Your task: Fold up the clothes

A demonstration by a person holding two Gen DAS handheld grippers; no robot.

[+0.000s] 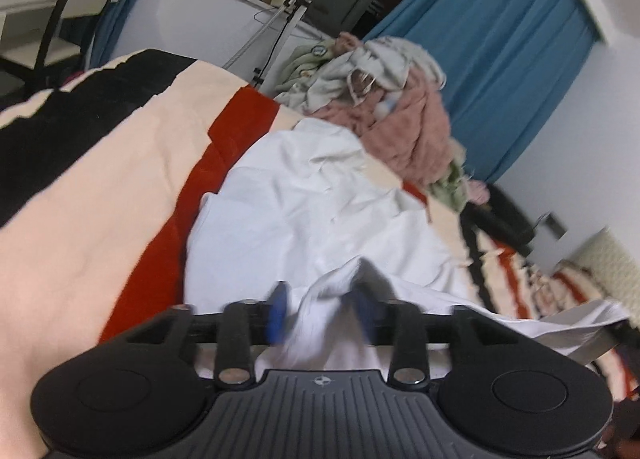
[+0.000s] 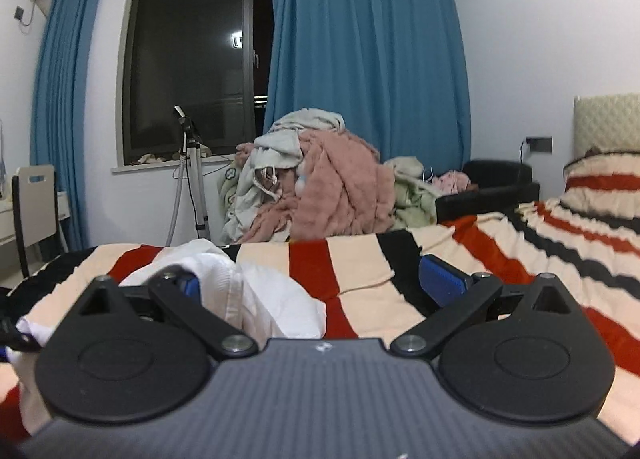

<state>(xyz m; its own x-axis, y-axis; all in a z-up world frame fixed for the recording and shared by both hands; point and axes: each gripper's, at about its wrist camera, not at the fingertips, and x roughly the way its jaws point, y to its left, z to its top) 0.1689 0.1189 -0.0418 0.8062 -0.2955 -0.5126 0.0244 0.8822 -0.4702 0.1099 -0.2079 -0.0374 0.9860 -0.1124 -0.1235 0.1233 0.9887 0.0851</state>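
A white garment [image 1: 304,211] lies crumpled on the striped bedspread [image 1: 100,195]. My left gripper [image 1: 320,311] has a bunched fold of this white cloth between its blue pads; the view is blurred, and the jaws stand partly apart around the fold. In the right wrist view the white garment [image 2: 264,295] lies at the left, against my left blue pad [image 2: 190,285]. My right gripper [image 2: 316,283] is wide open, low over the bedspread [image 2: 360,259], with its right pad [image 2: 442,277] over bare blanket.
A pile of pink and pale clothes [image 2: 320,187] sits at the bed's far edge, also in the left wrist view [image 1: 384,99]. A tripod [image 2: 192,179] stands by the window. Blue curtains [image 2: 360,59], a black chair [image 2: 492,187] and a striped pillow [image 2: 604,183] lie beyond.
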